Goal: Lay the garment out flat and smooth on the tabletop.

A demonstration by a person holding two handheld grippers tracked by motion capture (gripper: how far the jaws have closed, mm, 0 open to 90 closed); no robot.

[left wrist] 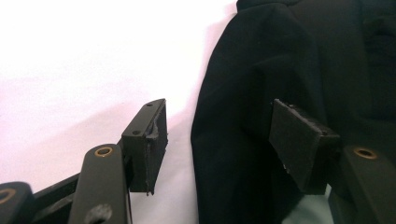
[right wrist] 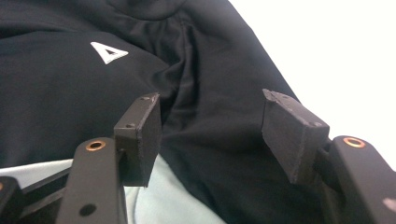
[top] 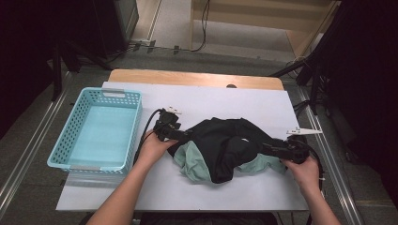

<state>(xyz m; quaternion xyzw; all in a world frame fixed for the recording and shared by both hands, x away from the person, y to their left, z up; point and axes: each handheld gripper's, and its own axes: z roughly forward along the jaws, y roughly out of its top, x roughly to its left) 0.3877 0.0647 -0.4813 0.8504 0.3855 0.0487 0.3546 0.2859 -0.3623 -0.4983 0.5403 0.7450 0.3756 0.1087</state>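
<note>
Item one, far left: a light-blue perforated plastic basket (top: pixel 96 129), which stood empty on the white tabletop (top: pixel 244 101), apart from the clothing, probably placed there to receive it. Item two: the left gripper (top: pixel 184 135), held in the person's left hand (top: pixel 152 147), lay level at the left edge of the garment; in the left gripper view its jaws stood spread, one pad over bare table, the other (left wrist: pixel 299 142) against black cloth, a fold of the hem between them but not pinched, seemingly lined up for a grasp. Item three, centre: a black garment with pale-green lining (top: pixel 220 147), which lay crumpled on the table between the two grippers, lining showing at its near edges; a small white triangle logo (right wrist: pixel 108 52) marked the black cloth. Item four, right: the right gripper (top: pixel 267 146), in the right hand (top: pixel 302 171), pointed leftward over the garment's right side, jaws likewise spread, hovering above dark fabric and clamping nothing, apparently mirroring the left for a two-handed lift or fold.
</note>
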